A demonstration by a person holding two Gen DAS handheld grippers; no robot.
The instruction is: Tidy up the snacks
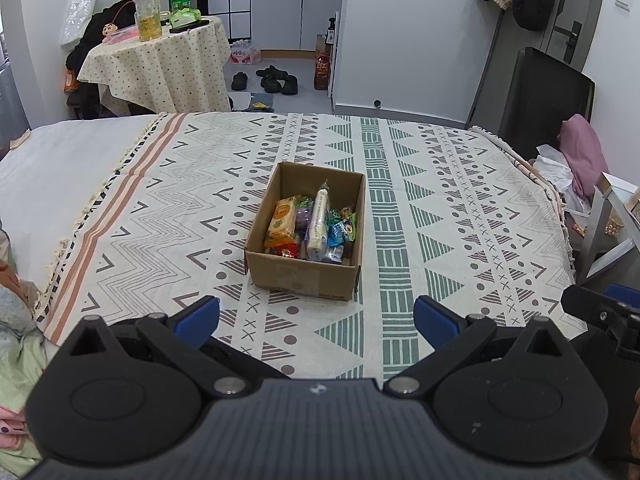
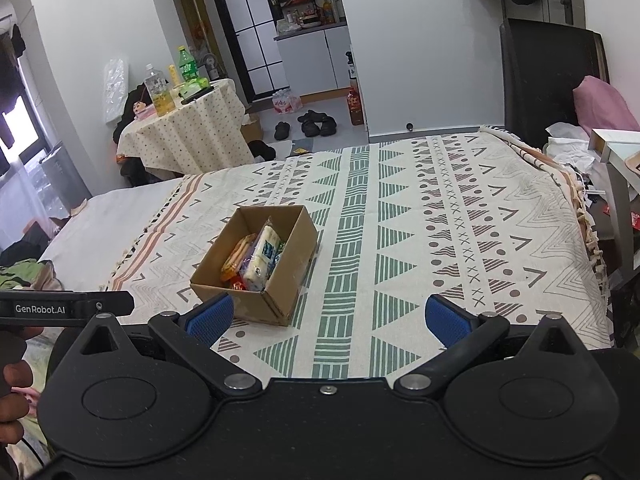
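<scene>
Though walled, box (image 2: 280, 284) hides snacks (image 2: 256, 260).

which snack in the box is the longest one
The white tube-shaped pack, lying lengthwise down the middle of the cardboard box; the orange packet and the small wrapped candies beside it are much shorter.

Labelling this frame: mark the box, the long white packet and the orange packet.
box (image 1: 304, 276), left wrist view, front wall.
white packet (image 1: 319, 216), left wrist view, mid-length.
orange packet (image 1: 282, 218), left wrist view, top face.
</scene>
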